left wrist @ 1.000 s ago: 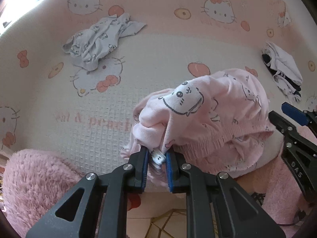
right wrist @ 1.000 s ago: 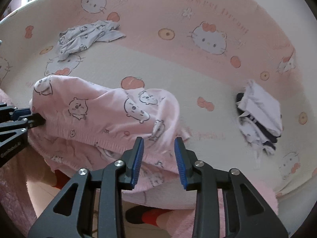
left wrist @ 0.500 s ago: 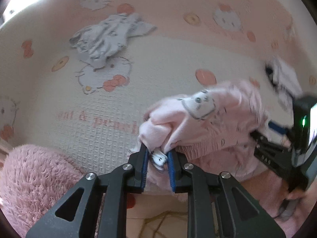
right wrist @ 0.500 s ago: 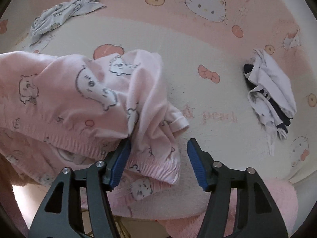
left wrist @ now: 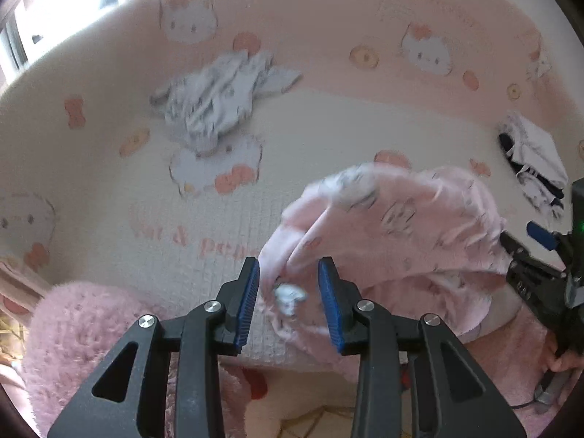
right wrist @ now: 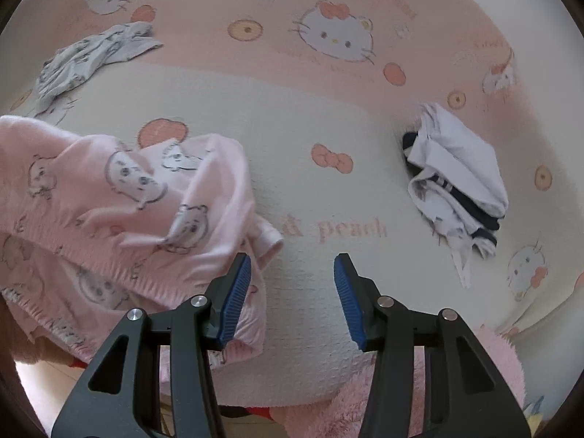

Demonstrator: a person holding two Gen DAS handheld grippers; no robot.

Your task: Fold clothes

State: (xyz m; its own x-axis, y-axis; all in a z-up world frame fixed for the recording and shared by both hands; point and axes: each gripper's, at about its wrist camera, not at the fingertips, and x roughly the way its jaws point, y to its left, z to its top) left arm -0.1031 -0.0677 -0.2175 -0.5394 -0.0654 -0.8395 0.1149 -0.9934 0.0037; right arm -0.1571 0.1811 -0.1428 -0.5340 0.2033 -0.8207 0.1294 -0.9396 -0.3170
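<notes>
- the pink garment [left wrist: 398, 233] is smeared by motion in the left wrist view; its prints are hard to read, and its lower edge drops out of sight past the bed's [left wrist: 153, 197] near edge.
- left gripper [left wrist: 288, 292]: jaws opening, a fold of the pink garment and its small white tag between the pads, not pressed.
- right gripper [right wrist: 292, 288]: jaws closing slightly on bare sheet, holding nothing; the pink garment [right wrist: 120, 215] lies bunched just left of it.
- grey printed garment [right wrist: 91, 58] crumpled far back; a white and navy pile [right wrist: 456, 179] to the right.
</notes>
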